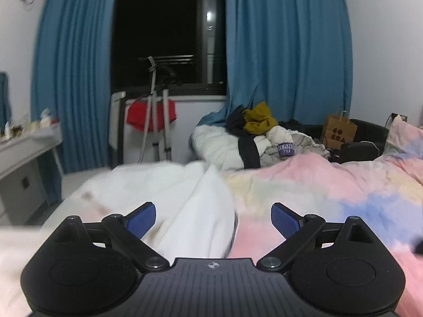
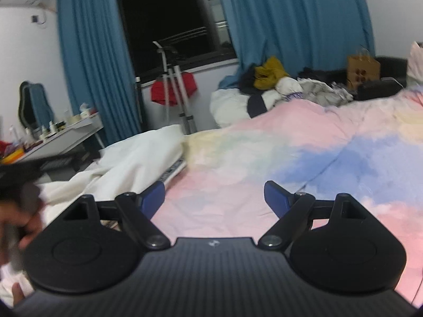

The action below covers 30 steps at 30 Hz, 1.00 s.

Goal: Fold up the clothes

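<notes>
A white garment (image 1: 169, 192) lies crumpled on the left part of a bed covered by a pink, blue and yellow quilt (image 1: 330, 192). My left gripper (image 1: 212, 218) is open, its blue pads wide apart just above a raised fold of the white cloth, holding nothing. In the right wrist view the same white garment (image 2: 132, 155) lies to the left on the quilt (image 2: 304, 158). My right gripper (image 2: 214, 198) is open and empty over bare quilt, right of the garment. The person's hand on the other gripper (image 2: 18, 211) shows blurred at the left edge.
A pile of other clothes (image 1: 261, 137), white, grey, black and mustard, lies at the bed's far end. A brown paper bag (image 1: 339, 132) stands behind it. A drying rack with a red cloth (image 1: 150, 116), blue curtains (image 1: 288, 52) and a cluttered white desk (image 1: 23, 145) stand beyond.
</notes>
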Motion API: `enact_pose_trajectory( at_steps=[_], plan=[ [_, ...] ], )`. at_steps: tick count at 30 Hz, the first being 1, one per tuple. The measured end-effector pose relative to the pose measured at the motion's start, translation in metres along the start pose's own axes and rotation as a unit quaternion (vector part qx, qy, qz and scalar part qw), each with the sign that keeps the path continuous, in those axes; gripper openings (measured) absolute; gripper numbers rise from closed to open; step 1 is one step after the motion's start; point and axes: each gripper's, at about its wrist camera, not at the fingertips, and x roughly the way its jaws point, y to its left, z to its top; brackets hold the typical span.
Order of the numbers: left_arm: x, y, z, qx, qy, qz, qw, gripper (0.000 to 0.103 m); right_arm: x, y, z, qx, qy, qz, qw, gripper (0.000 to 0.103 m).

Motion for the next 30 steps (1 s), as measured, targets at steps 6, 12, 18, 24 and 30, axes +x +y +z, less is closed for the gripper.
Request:
enact_pose_trajectory(
  at_steps=[6,12,18,24,30],
  plan=[
    [0.156,-0.021,0.043,0.07,0.05,0.049,0.9951,0.082,0.029,-0.02,-0.01,0.021,0.027,-0.024,0.999,0.084],
    [0.283,-0.034,0.062,0.105,0.089,0.116,0.9837,0.066,0.063,-0.032,-0.017,0.029,0.06,-0.005,0.998,0.083],
    [0.352,-0.044,0.06,0.126,0.129,0.101,0.9784,0.005,0.091,-0.045,-0.028,0.04,0.08,-0.009,0.996,0.083],
    [0.311,-0.066,0.069,0.154,0.092,0.058,0.9821,0.003,0.097,-0.044,-0.03,0.039,0.084,-0.005,0.996,0.083],
    [0.197,-0.07,0.107,0.134,0.036,-0.004,0.9904,0.003,0.083,-0.041,-0.023,0.037,0.06,-0.007,0.998,0.083]
  ],
)
